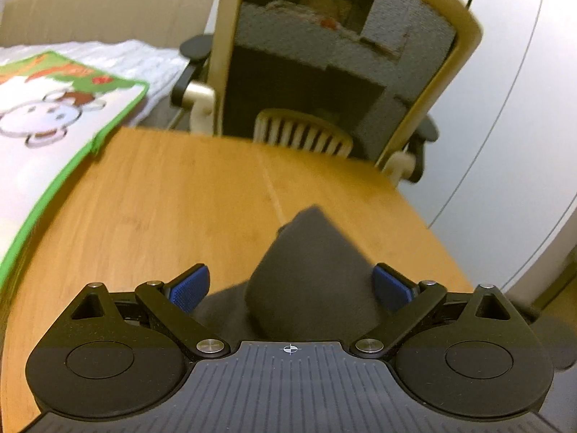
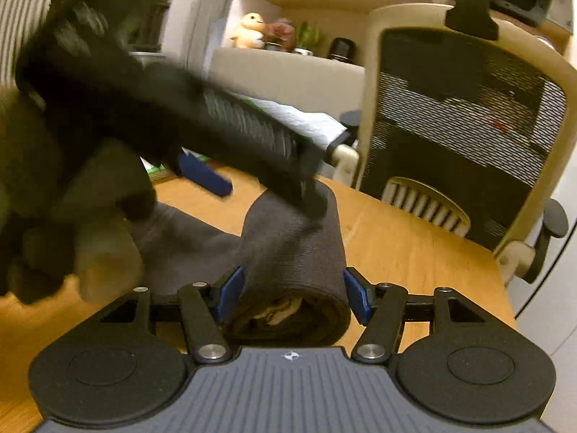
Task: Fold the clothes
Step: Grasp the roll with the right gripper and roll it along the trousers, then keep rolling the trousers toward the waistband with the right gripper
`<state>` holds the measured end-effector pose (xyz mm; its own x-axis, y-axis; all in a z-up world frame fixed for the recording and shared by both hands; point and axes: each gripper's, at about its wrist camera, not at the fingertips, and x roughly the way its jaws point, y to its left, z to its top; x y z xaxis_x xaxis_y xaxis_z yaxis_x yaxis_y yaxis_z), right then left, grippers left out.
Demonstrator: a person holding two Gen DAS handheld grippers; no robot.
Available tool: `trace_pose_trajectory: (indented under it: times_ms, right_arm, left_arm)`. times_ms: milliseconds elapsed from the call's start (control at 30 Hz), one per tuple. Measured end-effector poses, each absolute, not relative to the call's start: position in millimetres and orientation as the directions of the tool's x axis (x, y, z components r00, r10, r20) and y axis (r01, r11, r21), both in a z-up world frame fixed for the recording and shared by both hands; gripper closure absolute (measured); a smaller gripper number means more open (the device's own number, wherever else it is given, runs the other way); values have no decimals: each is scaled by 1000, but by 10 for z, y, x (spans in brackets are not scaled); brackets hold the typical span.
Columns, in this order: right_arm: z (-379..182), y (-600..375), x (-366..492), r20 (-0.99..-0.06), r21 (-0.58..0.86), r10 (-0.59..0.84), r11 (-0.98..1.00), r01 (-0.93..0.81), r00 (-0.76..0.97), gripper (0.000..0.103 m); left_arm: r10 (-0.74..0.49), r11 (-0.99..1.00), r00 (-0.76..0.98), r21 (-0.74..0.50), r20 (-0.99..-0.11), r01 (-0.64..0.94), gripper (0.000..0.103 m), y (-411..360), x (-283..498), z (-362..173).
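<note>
Here, both hand-held grippers tilted down over the wooden table [image 1: 162,187]: left hand-held gripper [image 1: 290,285] spread, right hand-held gripper [image 2: 292,296] pinching the grey garment [image 2: 288,245].

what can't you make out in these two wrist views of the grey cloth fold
- Grey cloth, left wrist view: its near part is hidden under the gripper body, so its type is unclear.
- Left gripper, right wrist view: motion blur smears it; its jaws cannot be read there.
- Right gripper: whether its pads press the cloth roll is unclear.
- Light fabric inside the roll: too little shows.
</note>
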<state>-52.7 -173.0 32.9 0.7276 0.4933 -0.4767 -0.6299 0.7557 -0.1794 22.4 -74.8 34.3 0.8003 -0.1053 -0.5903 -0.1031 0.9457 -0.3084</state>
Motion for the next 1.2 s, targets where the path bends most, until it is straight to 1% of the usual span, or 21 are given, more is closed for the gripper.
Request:
trace_pose_trajectory:
  times_ms: [33, 67, 100, 167, 267, 333, 400, 467, 567, 633, 733, 767, 833, 867, 900, 1000, 1033, 1133, 1200]
  right_arm:
    - [340, -1776, -519, -479, -143, 511, 757, -638, 714, 32]
    - [352, -1828, -507, -479, -102, 531, 757, -645, 699, 22]
    - [362, -1884, -491, -476, -58, 547, 761, -646, 688, 15]
    - [358, -1950, -422, -475, 11, 561, 774, -633, 678, 14]
    - [339, -1928, -403, -478, 29, 563, 778, -628, 674, 14]
    - [328, -1869, -422, -477, 19, 565, 772, -635, 673, 19]
    - [301, -1723, -457, -479, -45, 558, 755, -654, 677, 38]
    - [272, -1547, -533, -483, -139, 533, 737, -662, 695, 39]
    - [261, -1399, -594, -490, -227, 513, 706, -671, 705, 39]
    - [252, -1325, -658, -485, -288, 497, 686, -668, 720, 39]
    - [274, -1259, -727, -480, -319, 508, 658, -682, 715, 38]
    - [289, -1274, -724, -485, -300, 521, 656, -692, 703, 37]
    - [357, -1399, -678, -493, -200, 560, 672, -713, 666, 32]
    - [392, -1466, -654, -495, -146, 581, 677, -721, 646, 27]
    - [438, -1570, -590, -495, -62, 608, 688, -723, 621, 22]
    - [509, -1851, -339, -493, 177, 658, 717, -674, 570, 22]
    - [501, -1919, -258, -493, 235, 664, 724, -649, 562, 22]
    - [417, -2007, -46, -493, 384, 683, 727, -570, 539, 22]
    - [366, -1949, 55, -507, 412, 680, 731, -544, 529, 23]
  left_arm:
    - [-107, 941, 798, -320, -594, -112, 3, -718, 214, 305]
    - [-102, 938, 798, -324, -594, -121, 3, -692, 197, 289]
    - [-98, 937, 799, -326, -593, -127, 3, -666, 178, 279]
    - [-90, 936, 801, -325, -591, -135, 3, -612, 137, 281]
    - [-82, 932, 802, -330, -592, -149, 3, -533, 70, 272]
    - [-81, 928, 801, -337, -594, -156, 3, -485, 21, 266]
    - [-79, 926, 801, -341, -593, -161, 3, -446, -29, 282]
    - [-65, 926, 809, -337, -584, -169, 4, -419, -81, 341]
    - [-65, 922, 830, -352, -554, -162, 4, -381, -158, 448]
    - [-60, 927, 829, -340, -556, -161, 4, -386, -150, 450]
    - [-47, 937, 819, -309, -572, -163, 3, -404, -122, 405]
    - [-41, 940, 816, -300, -576, -164, 3, -404, -127, 367]
    - [-35, 939, 813, -297, -581, -172, 3, -373, -150, 309]
    - [-32, 938, 813, -299, -581, -177, 3, -348, -172, 295]
    - [-26, 938, 813, -295, -582, -182, 3, -326, -195, 288]
    - [-6, 939, 810, -283, -586, -198, 3, -256, -241, 264]
    - [0, 938, 809, -282, -588, -204, 3, -233, -254, 254]
    - [2, 930, 804, -294, -595, -219, 3, -169, -279, 205]
    - [-5, 924, 802, -309, -597, -225, 4, -131, -292, 175]
